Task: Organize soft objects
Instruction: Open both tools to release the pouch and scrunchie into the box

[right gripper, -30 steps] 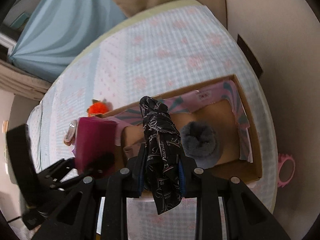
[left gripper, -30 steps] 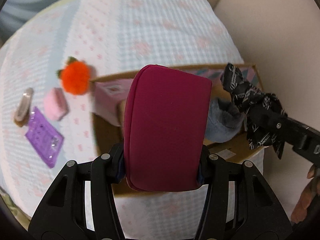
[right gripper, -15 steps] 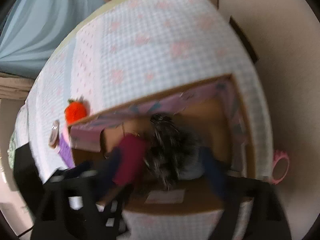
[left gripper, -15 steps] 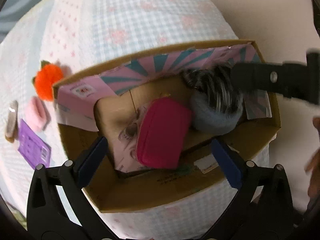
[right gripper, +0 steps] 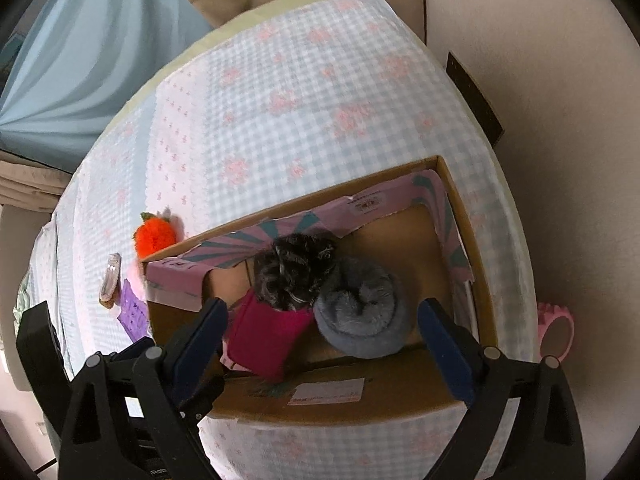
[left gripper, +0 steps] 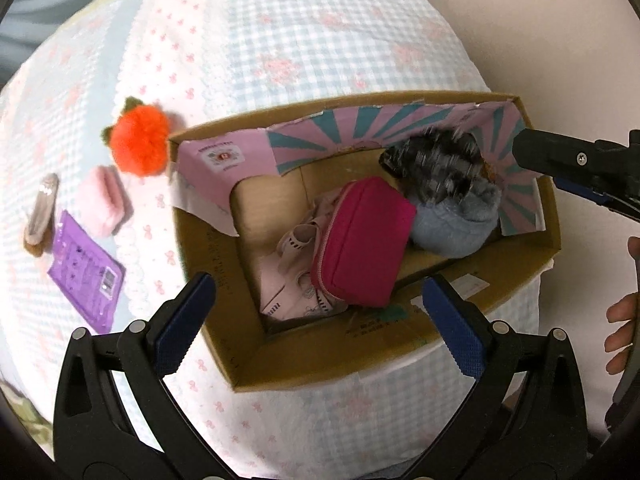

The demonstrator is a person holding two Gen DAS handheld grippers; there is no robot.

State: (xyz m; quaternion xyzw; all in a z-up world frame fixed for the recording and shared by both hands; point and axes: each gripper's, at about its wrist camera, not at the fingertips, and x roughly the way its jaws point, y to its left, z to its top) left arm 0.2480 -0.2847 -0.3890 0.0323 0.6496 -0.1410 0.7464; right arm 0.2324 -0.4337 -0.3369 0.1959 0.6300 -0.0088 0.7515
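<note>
**Both grippers spread wide over the box, soft things inside**

Bed [left gripper: 312,32] w/ blue-white check cover fills most of both views. On it, lower centre of the frames, stands the open cardboard box [left gripper: 320,360], its inner flaps pink w/ teal rays.

Left gripper [left gripper: 316,312], bottom of the left view, is spread wide and holds nothing; blue pads apart, above the near box wall. Right gripper [right gripper: 324,344], bottom of the right view, is also spread wide, nothing between its pads.

Inside the box, centre: red pouch [left gripper: 360,240], tilted, lying on pink cloth [left gripper: 292,264]. Just right of it, touching, a grey fluffy hat [left gripper: 456,224]. A black patterned cloth [left gripper: 436,164], blurred, sits on top of the hat and touches the pouch edge.

Outside the box, left part of the left view: orange pompom [left gripper: 140,144] just beside the box corner, below it a pink pad [left gripper: 104,204], then a purple card [left gripper: 84,272] and a small clip [left gripper: 40,208] at far left.

Right edge of the right view: pink tape roll [right gripper: 556,332].
</note>
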